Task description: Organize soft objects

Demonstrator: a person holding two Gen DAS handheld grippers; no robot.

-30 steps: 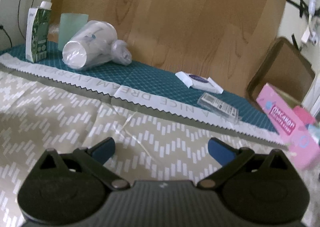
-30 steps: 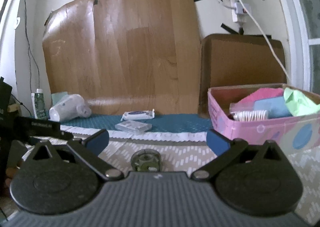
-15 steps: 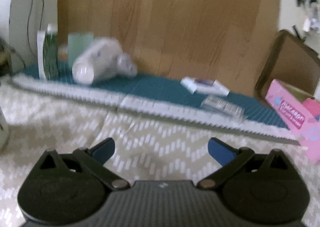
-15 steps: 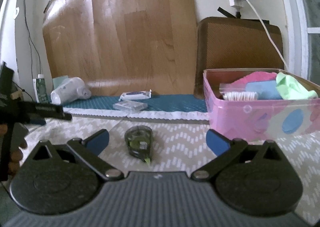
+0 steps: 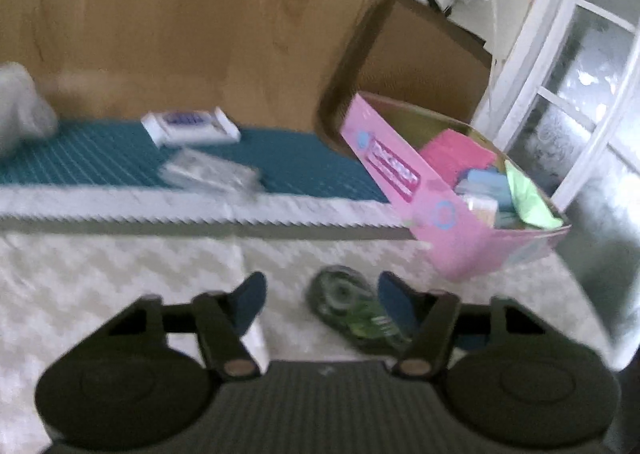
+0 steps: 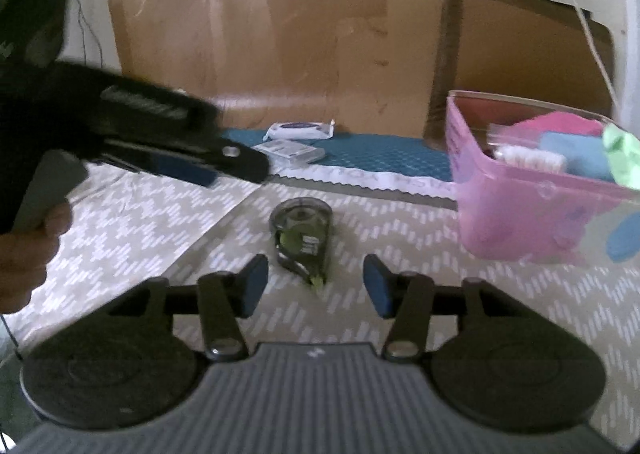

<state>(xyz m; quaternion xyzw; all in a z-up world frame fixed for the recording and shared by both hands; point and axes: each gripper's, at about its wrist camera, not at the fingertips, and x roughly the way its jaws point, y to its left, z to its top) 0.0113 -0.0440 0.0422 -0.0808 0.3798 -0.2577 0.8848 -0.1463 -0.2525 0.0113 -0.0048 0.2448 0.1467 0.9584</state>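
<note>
A green and clear correction tape dispenser [image 6: 302,238] lies on the patterned cloth just ahead of my open, empty right gripper [image 6: 314,286]. In the left wrist view it [image 5: 352,306] lies by the right finger of my open, empty left gripper [image 5: 320,300]. A pink box [image 6: 536,209] at the right holds pink, blue and green soft cloths and cotton swabs [image 6: 528,157]; it also shows in the left wrist view [image 5: 452,209]. A white wipes pack [image 6: 300,129] and a clear packet [image 6: 294,151] lie on the teal mat [image 6: 380,157]. The left gripper body [image 6: 132,133] reaches in from the left.
A wood-look board [image 6: 280,25] and a brown panel [image 6: 520,53] lean on the back wall. A white crumpled plastic item [image 5: 20,109] sits at the far left of the mat. A window frame [image 5: 580,73] stands at the right.
My left gripper swung right, bringing the pink box and tape dispenser into its view. My right gripper tilted down and moved closer to the dispenser. Both stay open.
</note>
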